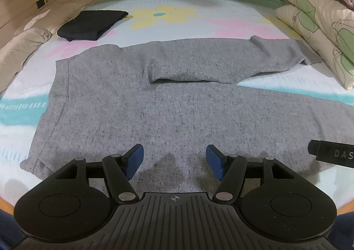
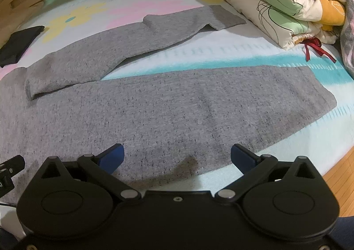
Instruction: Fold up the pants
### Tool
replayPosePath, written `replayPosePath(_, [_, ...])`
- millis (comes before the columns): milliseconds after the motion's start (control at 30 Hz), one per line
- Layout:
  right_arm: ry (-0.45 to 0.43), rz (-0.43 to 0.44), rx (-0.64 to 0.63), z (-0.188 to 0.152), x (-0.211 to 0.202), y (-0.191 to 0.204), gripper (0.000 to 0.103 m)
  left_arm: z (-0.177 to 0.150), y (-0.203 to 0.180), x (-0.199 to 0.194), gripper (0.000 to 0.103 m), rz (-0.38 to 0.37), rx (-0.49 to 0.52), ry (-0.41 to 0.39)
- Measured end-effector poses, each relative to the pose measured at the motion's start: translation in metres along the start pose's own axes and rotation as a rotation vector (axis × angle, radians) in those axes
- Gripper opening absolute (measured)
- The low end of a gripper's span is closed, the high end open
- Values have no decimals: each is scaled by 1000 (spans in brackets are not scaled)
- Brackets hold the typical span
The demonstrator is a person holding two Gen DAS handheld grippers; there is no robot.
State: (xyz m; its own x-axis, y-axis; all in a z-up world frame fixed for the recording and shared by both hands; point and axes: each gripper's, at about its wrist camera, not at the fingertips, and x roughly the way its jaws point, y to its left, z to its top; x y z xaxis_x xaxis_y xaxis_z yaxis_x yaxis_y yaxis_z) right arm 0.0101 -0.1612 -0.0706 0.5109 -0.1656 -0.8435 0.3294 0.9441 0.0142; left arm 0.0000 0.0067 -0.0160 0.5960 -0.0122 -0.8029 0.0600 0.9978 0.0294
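Both grippers, left gripper and right gripper, hover with jaws wide and empty over grey pants spread on the bed; gripping one fabric layer, apparently likely, would skew the fold.

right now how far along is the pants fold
Barely started. Done: the grey pants lie spread flat on the bed sheet, legs apart, and a dark garment already sits folded at the far side. In hand: nothing; the left gripper and right gripper hover open over the near leg. Left: every fold, likely starting with leg onto leg.
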Motion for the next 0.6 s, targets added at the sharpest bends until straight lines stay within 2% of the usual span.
replayPosePath(600, [5,-4,-6,-1,1,2,102,0,-1,1,61,2,-3,6])
